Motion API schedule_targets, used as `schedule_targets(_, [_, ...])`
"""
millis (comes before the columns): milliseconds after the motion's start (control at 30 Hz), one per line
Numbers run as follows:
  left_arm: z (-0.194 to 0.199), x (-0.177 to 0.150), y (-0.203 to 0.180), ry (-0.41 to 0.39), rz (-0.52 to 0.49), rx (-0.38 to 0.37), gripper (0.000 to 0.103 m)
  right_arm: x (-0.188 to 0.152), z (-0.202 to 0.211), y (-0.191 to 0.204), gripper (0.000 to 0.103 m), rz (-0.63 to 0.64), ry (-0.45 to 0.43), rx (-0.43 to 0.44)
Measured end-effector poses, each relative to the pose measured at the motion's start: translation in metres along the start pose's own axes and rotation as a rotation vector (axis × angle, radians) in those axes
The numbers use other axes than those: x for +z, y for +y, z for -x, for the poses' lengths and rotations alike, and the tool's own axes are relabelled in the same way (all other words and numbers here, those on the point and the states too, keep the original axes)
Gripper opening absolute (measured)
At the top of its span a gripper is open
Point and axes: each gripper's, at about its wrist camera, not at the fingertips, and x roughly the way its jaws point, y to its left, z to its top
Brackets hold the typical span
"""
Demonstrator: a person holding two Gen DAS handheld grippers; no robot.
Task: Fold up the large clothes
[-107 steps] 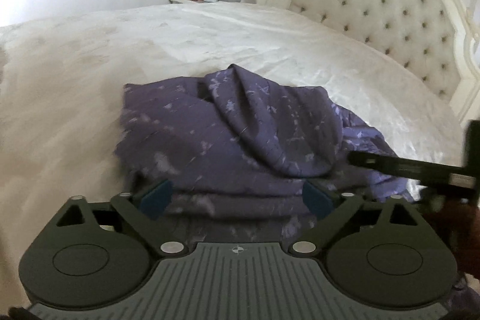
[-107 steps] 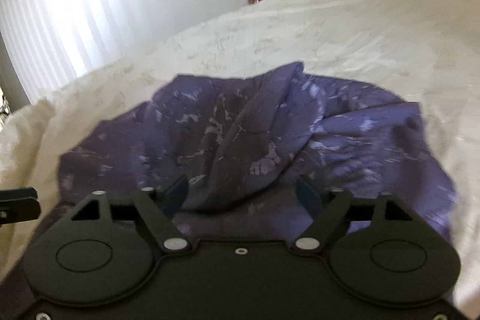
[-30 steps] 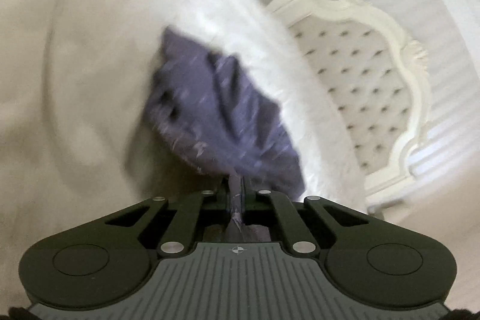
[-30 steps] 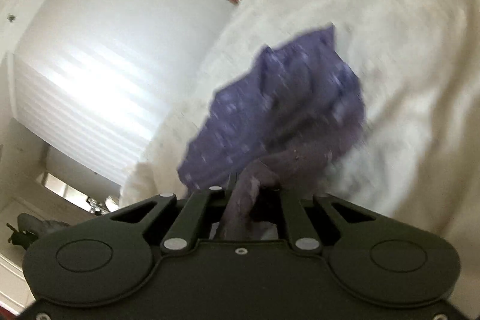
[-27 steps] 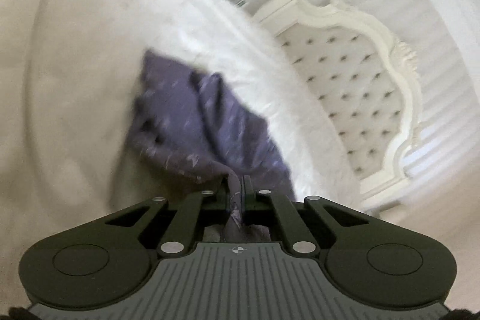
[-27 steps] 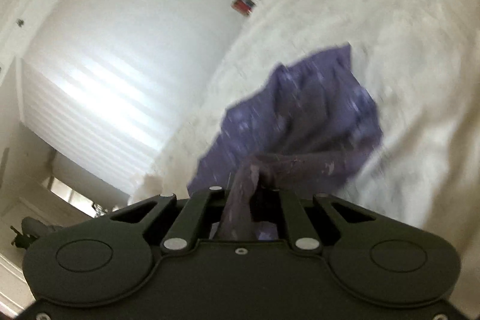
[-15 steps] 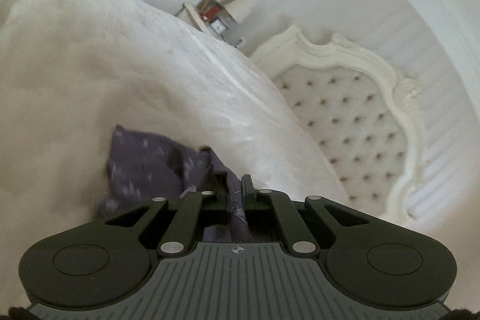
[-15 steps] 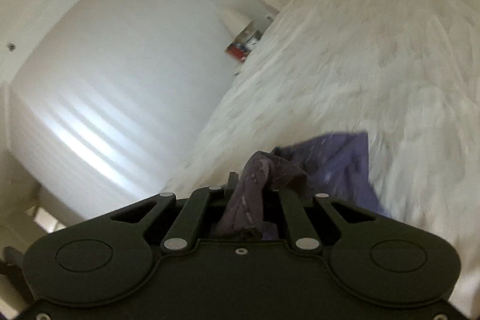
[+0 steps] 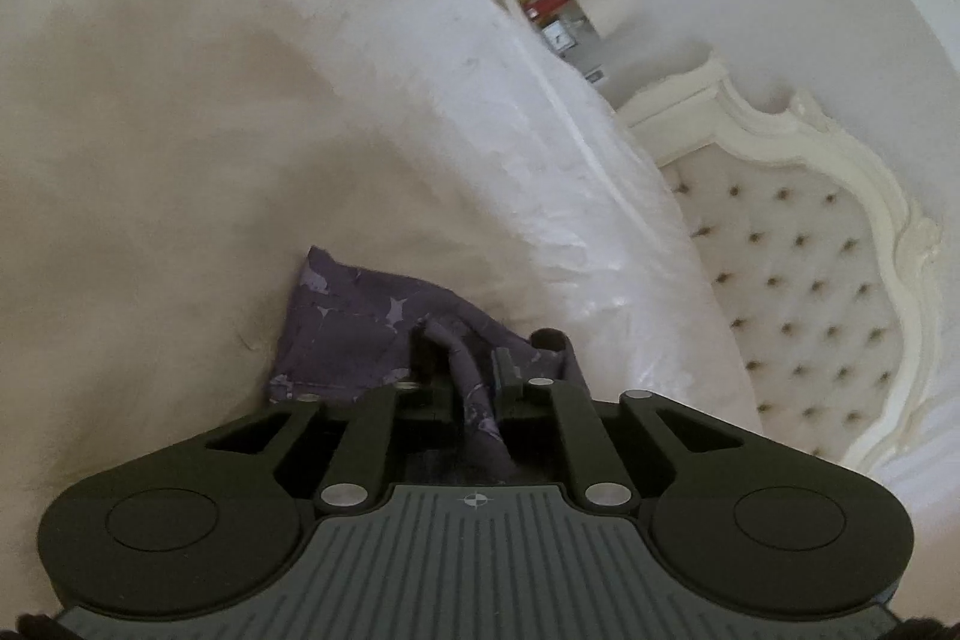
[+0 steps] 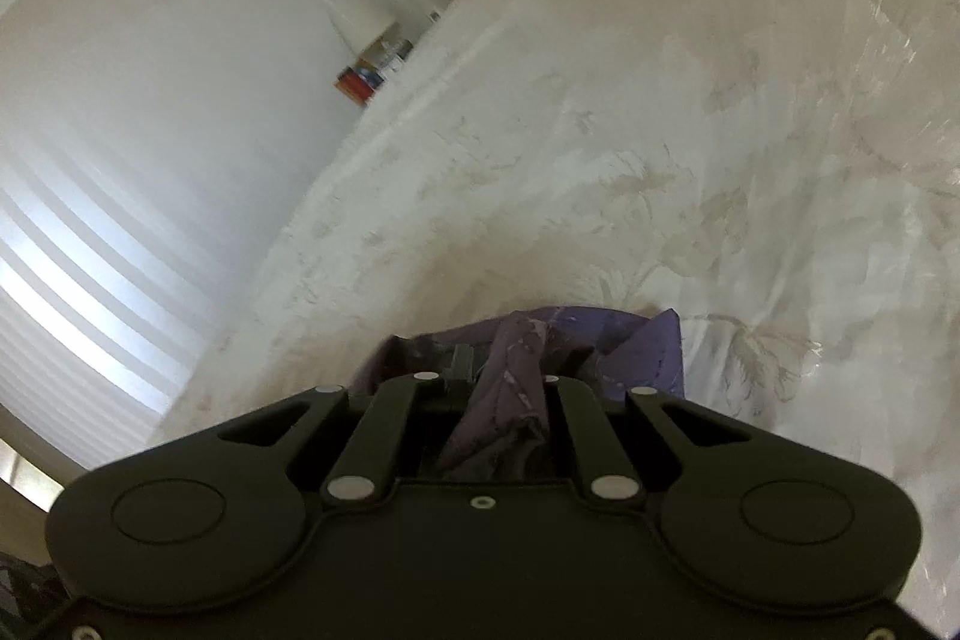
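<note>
The purple patterned garment (image 9: 354,334) lies bunched on the white bedspread (image 9: 180,160), just ahead of my left gripper (image 9: 465,370). That gripper's jaws are opening: a twisted strand of the cloth runs between the fingers, with a gap showing beside it. In the right wrist view my right gripper (image 10: 510,370) is shut on a thick fold of the same garment (image 10: 636,346), which spreads a little past the fingertips onto the bedspread (image 10: 720,130). Most of the garment is hidden under both gripper bodies.
A cream tufted headboard (image 9: 810,280) stands at the right of the bed. A nightstand with books and a lamp (image 9: 558,16) sits beyond the far edge of the bed. Bright window blinds (image 10: 72,250) fill the left wall.
Both grippers have swept across the bed and sunk toward it with the cloth. Far less of the garment shows ahead. The left jaws have parted; the right stay clamped.
</note>
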Motion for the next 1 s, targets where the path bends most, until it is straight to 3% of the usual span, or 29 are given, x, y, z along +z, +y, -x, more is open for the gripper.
schedule_targets(133, [-0.001, 0.004, 0.007, 0.004, -0.001, -0.031, 0.027, 0.0, -0.007, -0.009, 0.047, -0.034, -0.019, 0.033])
schedule_targets(200, [0.002, 0.003, 0.005, -0.028, -0.033, -0.04, 0.05, 0.0, -0.005, -0.01, 0.056, -0.042, -0.046, 0.059])
schedule_targets(233, [0.006, 0.003, 0.002, -0.059, -0.049, -0.044, 0.082, 0.001, -0.003, -0.01, 0.065, -0.036, -0.06, 0.066])
schedule_targets(267, [0.009, 0.003, -0.001, -0.099, -0.066, -0.032, 0.103, 0.002, 0.001, -0.008, 0.079, -0.022, -0.084, 0.071])
schedule_targets(333, [0.02, 0.005, -0.007, -0.168, -0.101, -0.016, 0.103, 0.003, 0.01, -0.001, 0.09, 0.015, -0.146, 0.059])
schedule_targets(433, [0.031, 0.004, -0.021, -0.182, -0.167, 0.027, 0.103, 0.005, 0.025, 0.01, 0.09, 0.08, -0.201, 0.034])
schedule_targets(500, [0.035, -0.005, -0.038, -0.168, -0.269, 0.067, 0.103, 0.002, 0.033, 0.023, 0.09, 0.157, -0.206, 0.01])
schedule_targets(600, [0.03, -0.03, -0.065, -0.111, -0.437, 0.133, 0.103, -0.015, 0.03, 0.047, 0.09, 0.292, -0.149, -0.014])
schedule_targets(767, [0.002, -0.073, -0.093, 0.005, -0.611, 0.157, 0.103, -0.063, 0.005, 0.091, 0.089, 0.529, -0.015, -0.046])
schedule_targets(900, [-0.027, -0.08, -0.087, 0.044, -0.65, 0.234, 0.103, -0.096, -0.019, 0.113, 0.088, 0.656, 0.073, -0.064])
schedule_targets(1000, [-0.038, -0.073, -0.07, 0.042, -0.663, 0.311, 0.102, -0.105, -0.041, 0.115, 0.088, 0.712, 0.102, -0.128])
